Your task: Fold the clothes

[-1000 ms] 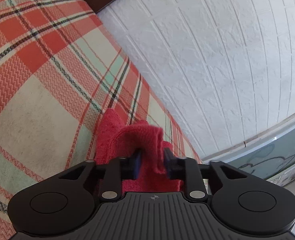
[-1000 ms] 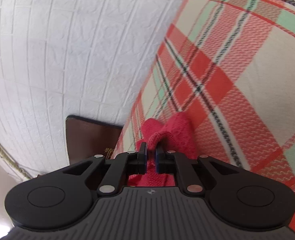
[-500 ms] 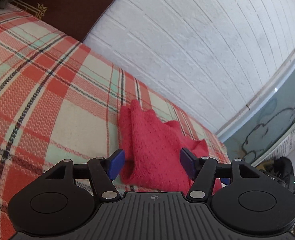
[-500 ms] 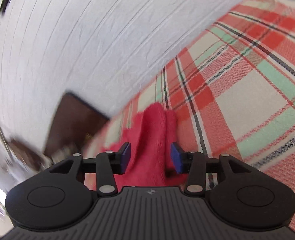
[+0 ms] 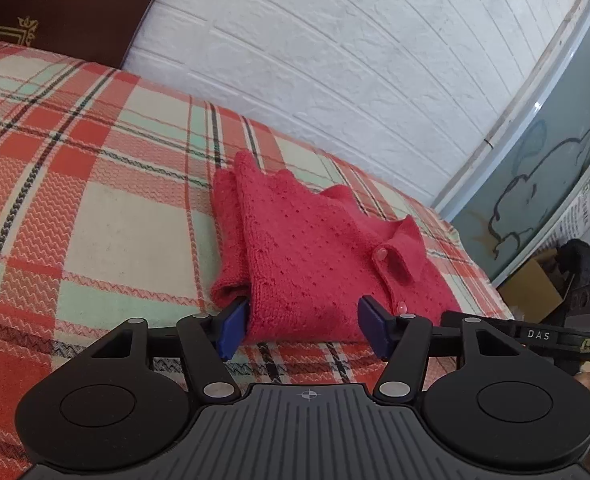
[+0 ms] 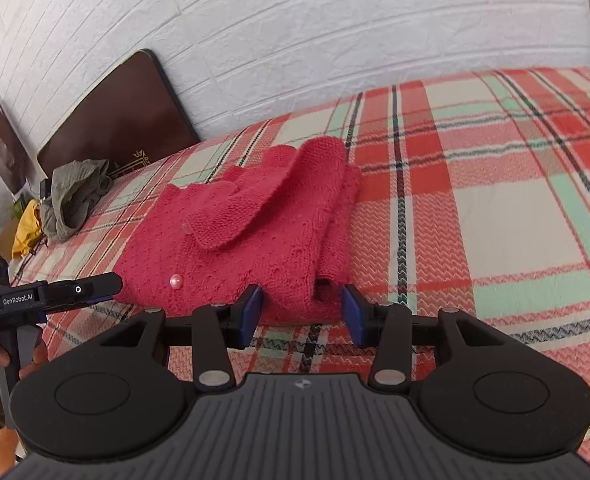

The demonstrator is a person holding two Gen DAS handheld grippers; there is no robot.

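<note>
Left wrist view: "DAS" legible on right gripper (image 5: 535, 334) body. Right wrist view: "GenRobot.AI" on left gripper (image 6: 107, 280). Folded red knit sweater (image 6: 247, 232) flat on plaid bedspread (image 6: 495, 208). Both jaw pairs closing, pads clear of sweater, gripping nothing.

We had both wrist views close above the bed, angled down toward the wall, sharing the red sweater (image 5: 315, 256) (image 6: 247, 232).
</note>
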